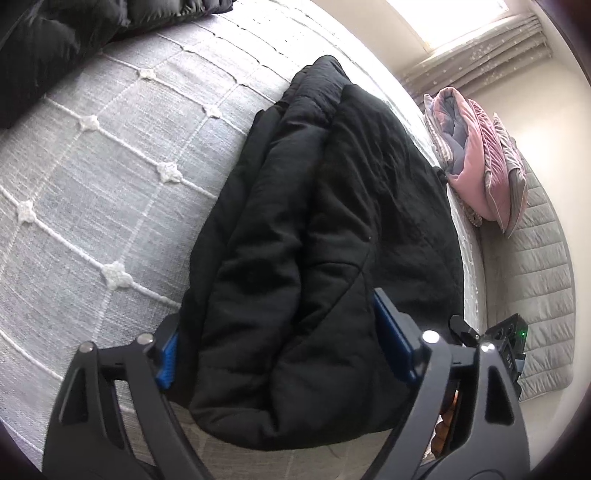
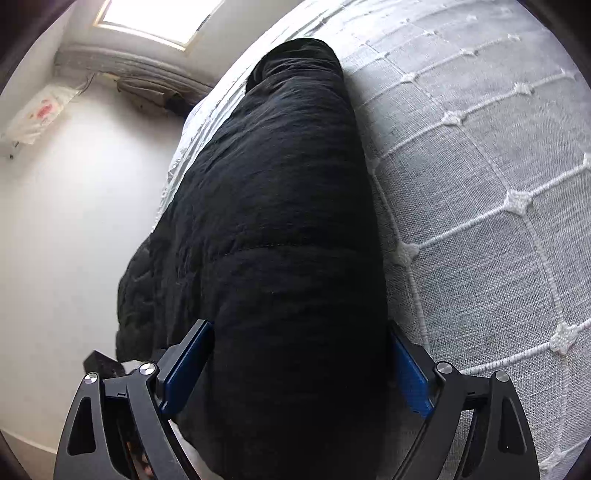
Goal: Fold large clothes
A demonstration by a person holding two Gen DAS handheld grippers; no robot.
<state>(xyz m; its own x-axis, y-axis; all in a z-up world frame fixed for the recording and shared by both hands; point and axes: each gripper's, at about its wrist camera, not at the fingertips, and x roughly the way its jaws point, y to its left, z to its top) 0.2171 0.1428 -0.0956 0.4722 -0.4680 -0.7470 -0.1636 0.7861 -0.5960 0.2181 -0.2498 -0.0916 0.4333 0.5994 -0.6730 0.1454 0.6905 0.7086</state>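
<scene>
We've got the black padded jacket (image 1: 317,221) folded lengthwise on the bed (image 1: 92,177). Left tongs (image 1: 280,343) and right tongs (image 2: 299,365) straddle it wide, pads apparently w/o squeeze (can't fully tell). Next: close, fold crosswise.

Home bedroom. A bed (image 1: 110,177) is filling most of both views, wearing a grey woven bedspread with white stitched grid and tufts. Daylight is coming through a window (image 1: 461,18) with gathered curtains (image 1: 480,55) below it. Pink and grey folded bedding (image 1: 476,162) is lying on a quilted mat (image 1: 543,280) beside the bed.
</scene>
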